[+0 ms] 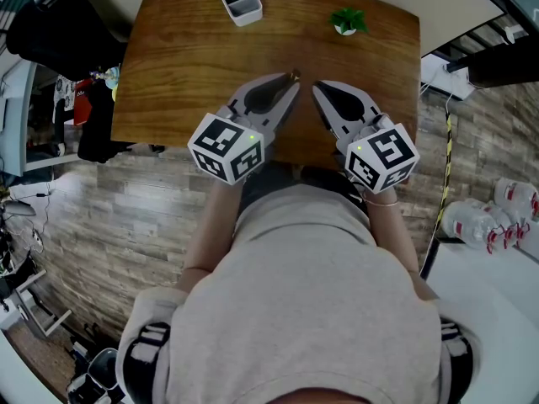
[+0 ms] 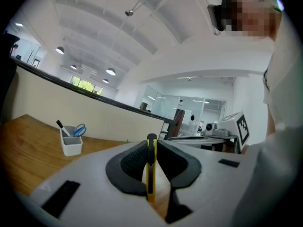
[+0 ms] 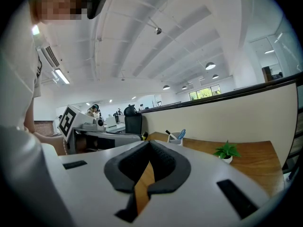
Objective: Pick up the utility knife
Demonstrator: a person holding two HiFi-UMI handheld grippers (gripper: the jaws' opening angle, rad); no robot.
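Yellow-and-black utility knife (image 2: 150, 174) sits pinched in my left gripper (image 2: 151, 144); at three o'clock, my right gripper (image 3: 149, 144) is closed, empty.

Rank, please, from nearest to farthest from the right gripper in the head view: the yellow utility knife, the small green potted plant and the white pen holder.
1. Yellow utility knife, clamped in the left gripper, just left of the right gripper.
2. Small green potted plant, ahead and slightly right.
3. White pen holder, ahead, well to the left.
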